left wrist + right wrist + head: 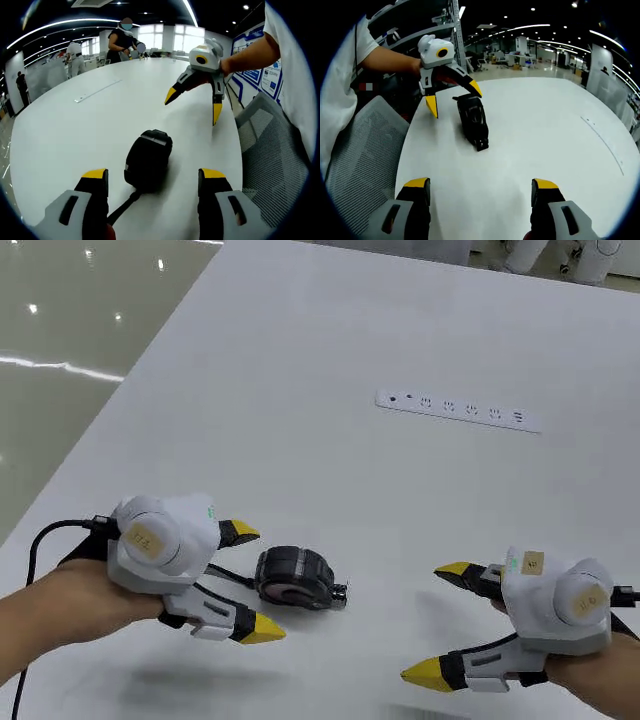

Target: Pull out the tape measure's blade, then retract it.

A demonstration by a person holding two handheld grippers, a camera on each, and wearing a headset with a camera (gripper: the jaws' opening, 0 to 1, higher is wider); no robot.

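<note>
My left gripper (258,582) is spread wide, its two yellow-tipped jaws standing apart with nothing clamped between them. The tape measure (295,578) lies flat on its side on the white table (300,390), just ahead of those jaw tips and in line with the gap between them. In the left gripper view its near end sits between the tips, and I see bare table on either side of the case, so neither jaw touches it. A thin black strap (228,575) runs from the case back toward me between the left jaws. My right gripper (435,621) is just as wide open and holds nothing. It hovers over the table near the tape measure, well clear of it, with its tips pointing toward the case. The small end hook (340,594) sits at the mouth of the case on the side facing my right gripper, and no length of blade shows past it. Farther across the table, well apart from all this, lies a white power strip (458,410).
</note>
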